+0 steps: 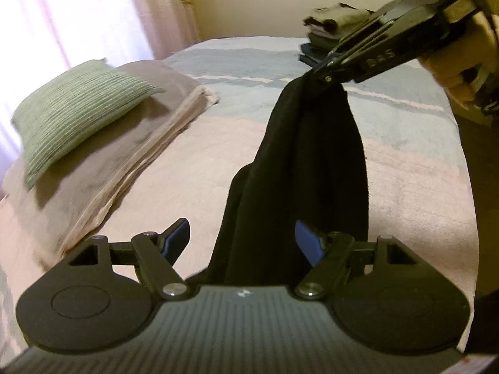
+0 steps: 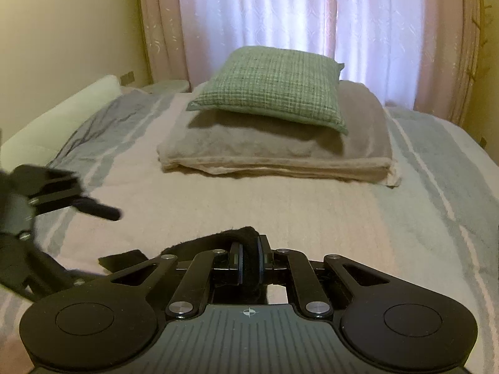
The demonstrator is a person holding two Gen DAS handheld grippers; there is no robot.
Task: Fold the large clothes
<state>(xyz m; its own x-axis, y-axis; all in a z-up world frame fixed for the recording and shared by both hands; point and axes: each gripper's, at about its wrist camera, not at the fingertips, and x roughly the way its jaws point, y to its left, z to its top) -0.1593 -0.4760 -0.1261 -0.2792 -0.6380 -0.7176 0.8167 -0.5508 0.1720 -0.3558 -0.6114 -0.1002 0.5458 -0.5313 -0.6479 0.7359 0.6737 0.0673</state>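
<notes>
A black garment (image 1: 312,162) hangs over a bed (image 1: 193,162), running from the upper right of the left wrist view down to the bottom centre. The right hand-held gripper (image 1: 324,73), at upper right, is clamped on its top edge. The left hand-held gripper (image 1: 243,237), at the bottom, has its jaws spread wide, the cloth passing between them. At left, a green cushion (image 1: 78,112) rests on a folded beige blanket (image 1: 124,162).

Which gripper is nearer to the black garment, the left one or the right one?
Right. The right gripper is shut on the black garment and holds it up. The left gripper is open, with the hanging cloth between its fingers, not clamped.
</notes>
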